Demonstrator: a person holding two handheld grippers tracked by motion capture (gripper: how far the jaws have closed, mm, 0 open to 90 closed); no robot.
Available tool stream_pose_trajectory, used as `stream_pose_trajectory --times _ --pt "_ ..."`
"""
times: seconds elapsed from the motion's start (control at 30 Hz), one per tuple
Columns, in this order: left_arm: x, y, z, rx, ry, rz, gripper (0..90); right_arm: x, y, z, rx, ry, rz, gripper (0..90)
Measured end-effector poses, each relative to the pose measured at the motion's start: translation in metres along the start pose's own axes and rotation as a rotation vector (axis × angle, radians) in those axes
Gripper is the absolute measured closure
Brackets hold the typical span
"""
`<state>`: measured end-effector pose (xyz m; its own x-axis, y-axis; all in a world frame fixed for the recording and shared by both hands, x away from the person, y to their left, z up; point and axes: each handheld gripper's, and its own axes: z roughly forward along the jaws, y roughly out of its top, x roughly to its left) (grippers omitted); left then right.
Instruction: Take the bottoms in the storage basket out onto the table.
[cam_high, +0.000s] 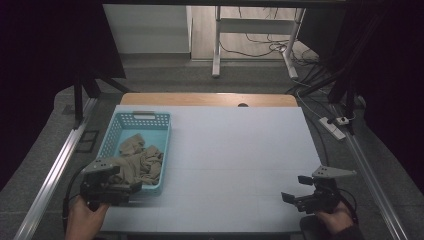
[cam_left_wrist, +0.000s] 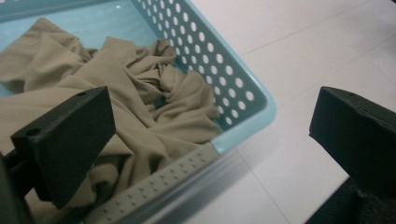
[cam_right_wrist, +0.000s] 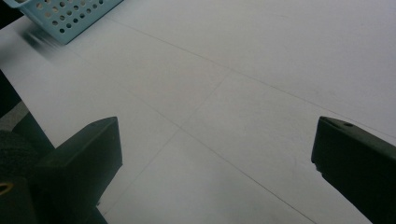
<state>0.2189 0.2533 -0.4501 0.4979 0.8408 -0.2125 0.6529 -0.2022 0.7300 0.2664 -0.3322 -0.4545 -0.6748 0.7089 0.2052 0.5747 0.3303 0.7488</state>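
- In the high view, the left gripper (cam_high: 131, 181) sits at the lower left of the frame, over the near corner of the light blue basket (cam_high: 165, 150).
- In the left gripper view, its jaws stand wide apart, gripping nothing; one hangs over the cloth at the lower left, the other over bare table at the right edge.
- The beige cloth (cam_high: 137, 161) lies crumpled inside the basket, filling its nearer half; a ribbed band (cam_left_wrist: 154, 184) of it drapes over the near rim.
- The right gripper (cam_high: 296, 189) is at the lower right of the high view, well apart from the basket, jaws spread and empty above the white table (cam_high: 235, 150).
- In the right gripper view, a basket corner (cam_right_wrist: 70, 16) shows at the upper left.
- No brand, label or writing can be read anywhere.
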Motion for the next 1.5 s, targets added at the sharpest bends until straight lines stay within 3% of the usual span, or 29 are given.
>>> stream_pose_trajectory --times 0.63,0.83,1.03,1.27,1.37,1.5 --pt "0.029 0.024 0.028 0.118 0.103 0.029 0.1 -0.002 0.000 -0.001 -0.009 0.013 0.010 1.6" --pt "0.043 0.027 0.033 0.160 0.124 0.013 0.0 -0.002 0.000 -0.002 -0.015 0.016 0.013 1.6" --pt "0.058 0.033 0.040 0.213 0.182 -0.004 0.0 -0.002 -0.001 -0.002 -0.014 0.019 0.011 1.6" --pt "0.072 0.037 0.049 0.266 0.149 -0.020 0.0 -0.002 0.000 -0.002 -0.014 0.020 0.011 1.6" --pt "0.077 0.040 0.057 0.309 0.131 0.019 0.0 -0.002 -0.001 -0.002 -0.015 0.020 0.011 1.6" --pt "0.079 0.043 0.064 0.340 0.109 0.035 0.0 -0.002 0.000 -0.002 -0.013 0.021 0.011 1.6"
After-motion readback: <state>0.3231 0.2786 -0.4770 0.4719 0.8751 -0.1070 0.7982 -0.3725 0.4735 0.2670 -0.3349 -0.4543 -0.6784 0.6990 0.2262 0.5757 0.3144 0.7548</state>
